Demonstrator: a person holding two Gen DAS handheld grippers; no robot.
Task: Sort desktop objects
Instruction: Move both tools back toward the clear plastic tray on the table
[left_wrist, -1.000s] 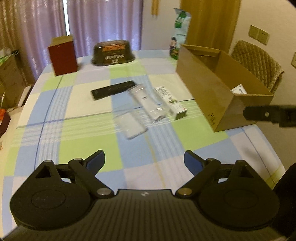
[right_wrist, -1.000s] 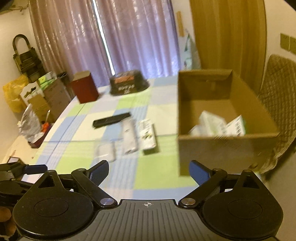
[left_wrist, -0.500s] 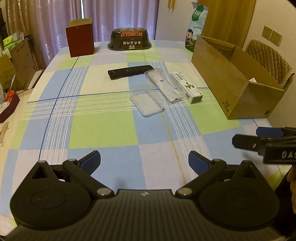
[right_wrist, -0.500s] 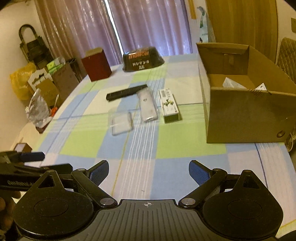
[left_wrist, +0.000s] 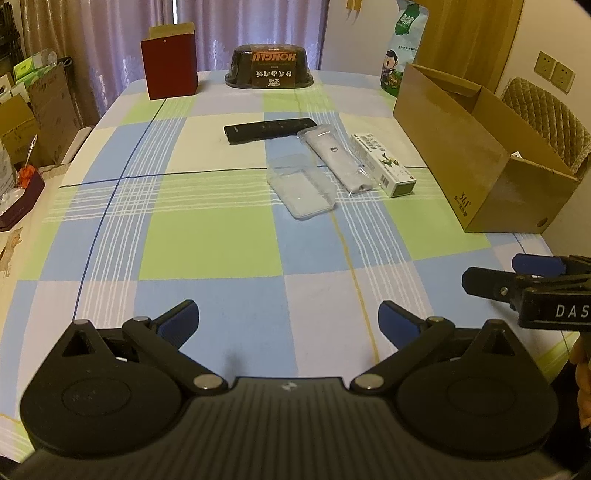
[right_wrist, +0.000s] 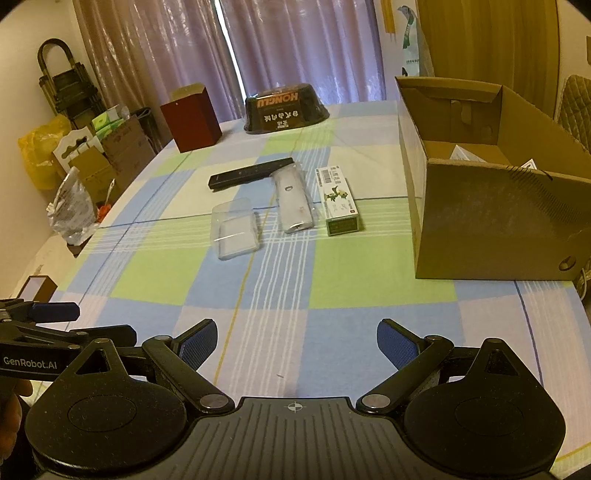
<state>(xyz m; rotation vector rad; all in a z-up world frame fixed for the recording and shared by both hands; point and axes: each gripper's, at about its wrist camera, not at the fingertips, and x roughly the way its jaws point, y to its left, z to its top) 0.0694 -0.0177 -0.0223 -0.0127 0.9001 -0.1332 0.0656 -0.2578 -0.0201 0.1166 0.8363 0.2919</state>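
On the checked tablecloth (left_wrist: 207, 240) lie a black remote (left_wrist: 269, 129), a white device in a clear bag (left_wrist: 336, 158), a green-ended carton (left_wrist: 384, 164) and a clear plastic case (left_wrist: 299, 186). An open cardboard box (left_wrist: 476, 155) stands to their right, with white packets inside (right_wrist: 465, 155). My left gripper (left_wrist: 288, 319) hangs open over the near table edge, nothing between its fingers. My right gripper (right_wrist: 295, 338) is open too, level with it, and empty. The same items show in the right wrist view: remote (right_wrist: 251, 173), bagged device (right_wrist: 293, 203), carton (right_wrist: 338, 201), case (right_wrist: 234, 229).
A dark red box (left_wrist: 170, 61) and a black food tray (left_wrist: 269, 70) stand at the far table edge, a green snack bag (left_wrist: 402, 48) behind the cardboard box. A woven chair (left_wrist: 546, 118) is at right. Boxes and bags crowd the floor at left (right_wrist: 92, 155).
Both grippers have drawn back toward the near table edge and steadied; the objects now sit farther off. Each gripper stayed open. Nothing on the table moved.
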